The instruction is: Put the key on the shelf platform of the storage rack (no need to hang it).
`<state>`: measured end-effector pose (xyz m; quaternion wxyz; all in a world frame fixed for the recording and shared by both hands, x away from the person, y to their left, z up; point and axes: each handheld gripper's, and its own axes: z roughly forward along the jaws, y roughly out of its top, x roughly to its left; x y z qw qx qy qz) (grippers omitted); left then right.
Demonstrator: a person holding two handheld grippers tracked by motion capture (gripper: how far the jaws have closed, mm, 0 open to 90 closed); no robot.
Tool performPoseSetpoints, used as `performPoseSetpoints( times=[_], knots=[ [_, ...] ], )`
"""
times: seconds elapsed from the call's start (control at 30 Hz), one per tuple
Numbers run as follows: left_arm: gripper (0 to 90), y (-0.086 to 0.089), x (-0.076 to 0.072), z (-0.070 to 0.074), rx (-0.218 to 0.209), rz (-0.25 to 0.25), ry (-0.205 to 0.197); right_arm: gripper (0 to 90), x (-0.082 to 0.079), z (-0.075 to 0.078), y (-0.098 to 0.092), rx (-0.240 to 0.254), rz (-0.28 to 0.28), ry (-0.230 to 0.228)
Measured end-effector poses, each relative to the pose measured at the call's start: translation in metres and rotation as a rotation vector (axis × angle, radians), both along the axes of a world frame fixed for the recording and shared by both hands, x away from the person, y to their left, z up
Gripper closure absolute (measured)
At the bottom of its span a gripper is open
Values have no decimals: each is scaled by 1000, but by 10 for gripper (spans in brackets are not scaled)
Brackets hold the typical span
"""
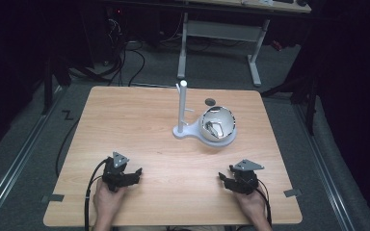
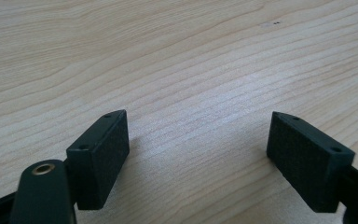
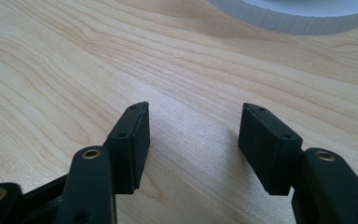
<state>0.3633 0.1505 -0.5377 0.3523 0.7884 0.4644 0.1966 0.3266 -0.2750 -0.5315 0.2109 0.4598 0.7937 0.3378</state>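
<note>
A shiny metal bowl sits on a white stand base with an upright white post, right of the table's middle. Something reflective lies inside the bowl; I cannot tell what. My left gripper rests near the table's front left, held by a hand, open with bare wood between its jaws. My right gripper rests at the front right, also open and empty. The white base's ribbed rim shows at the top of the right gripper view.
The wooden table has a small dark round hole near its far edge. Beyond it stand another desk's white legs and cables on the grey floor. Cables trail from both grippers over the front edge.
</note>
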Motion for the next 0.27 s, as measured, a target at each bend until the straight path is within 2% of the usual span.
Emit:
performPoseSetpoints(
  times=[0.27],
  knots=[
    [214,0,0,0,0,0,0,425,0,0,0,3,-2,3]
  ],
)
